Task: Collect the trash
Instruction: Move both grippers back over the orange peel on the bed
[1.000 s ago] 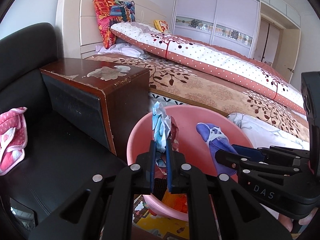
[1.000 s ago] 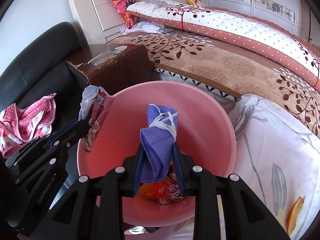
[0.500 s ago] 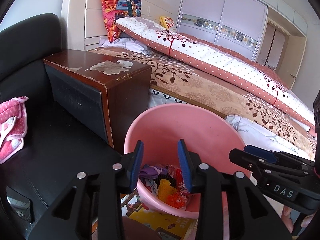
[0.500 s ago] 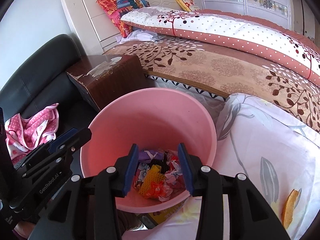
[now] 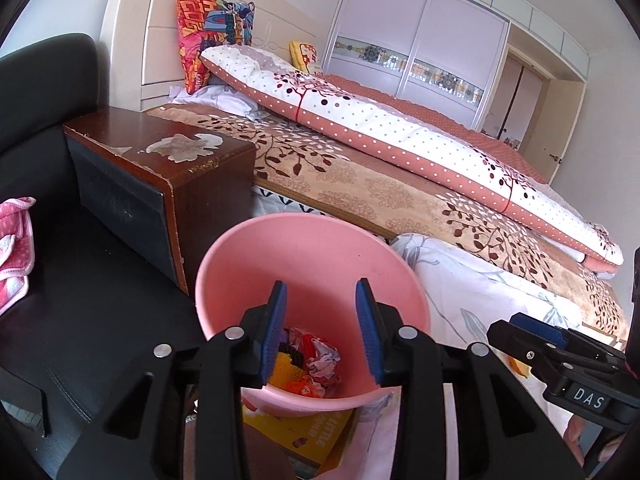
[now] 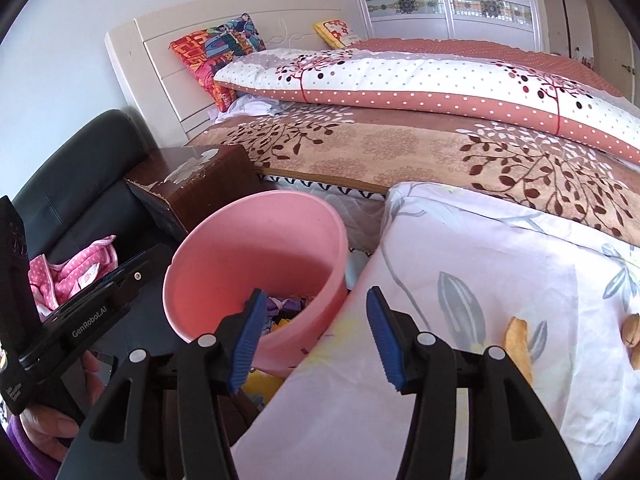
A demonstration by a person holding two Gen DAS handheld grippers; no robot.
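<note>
A pink bin stands between a dark sofa and the bed; it also shows in the right wrist view. Crumpled wrappers and paper lie at its bottom. My left gripper is open and empty above the bin's near rim. My right gripper is open and empty, over the bin's right edge and a white floral sheet. On that sheet lie an orange peel piece and a brown nut shell.
A dark wooden nightstand stands left of the bin. A black sofa with a pink dotted cloth is at the left. The bed with a polka-dot quilt fills the back. A yellow book lies under the bin.
Both grippers opened: the left dropped its crumpled wrapper and the right its purple mask into the bin. Both then drew back, the right swinging right over the sheet.
</note>
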